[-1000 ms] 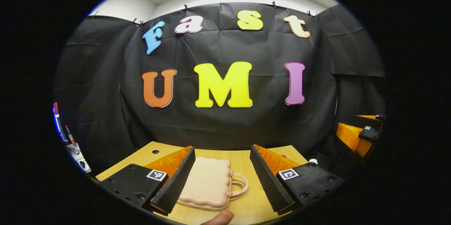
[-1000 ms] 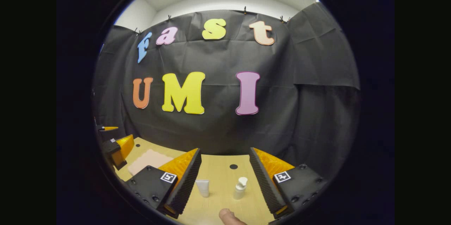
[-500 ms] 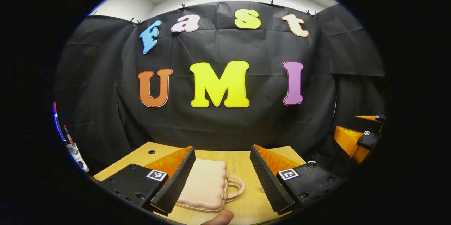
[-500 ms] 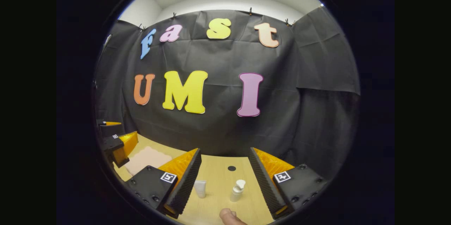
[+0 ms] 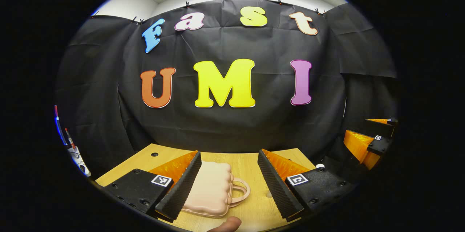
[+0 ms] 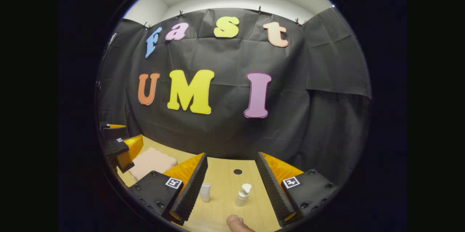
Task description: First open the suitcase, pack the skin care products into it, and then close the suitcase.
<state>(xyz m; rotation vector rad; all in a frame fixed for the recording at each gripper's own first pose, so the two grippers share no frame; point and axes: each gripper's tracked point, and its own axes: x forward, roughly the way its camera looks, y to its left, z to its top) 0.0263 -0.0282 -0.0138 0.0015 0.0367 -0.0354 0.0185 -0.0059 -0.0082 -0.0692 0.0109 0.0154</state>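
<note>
A small pale pink suitcase [image 5: 212,190] with a loop handle [image 5: 240,191] lies flat and closed on the wooden table [image 5: 250,166]. My left gripper [image 5: 229,155] hovers open above it, nothing between its fingers. In the right gripper view the suitcase [image 6: 152,161] shows at the left, beyond the left gripper [image 6: 121,145]. A white tube [image 6: 205,192] and a white pump bottle [image 6: 242,195] stand on the table, framed by my open right gripper [image 6: 232,157]. The right gripper [image 5: 367,141] also appears at the right edge of the left gripper view.
A thumb tip [image 5: 227,224] shows at the bottom of the left gripper view, another thumb [image 6: 236,222] in the right gripper view. Round holes [image 6: 237,171] mark the table top. The black cloth wall [image 6: 232,116] closes off the table's far edge.
Both views have shifted slightly: the suitcase drifted a little left and up in the left gripper view, and the tube and bottle slid a little left in the right gripper view. Both grippers stayed open.
</note>
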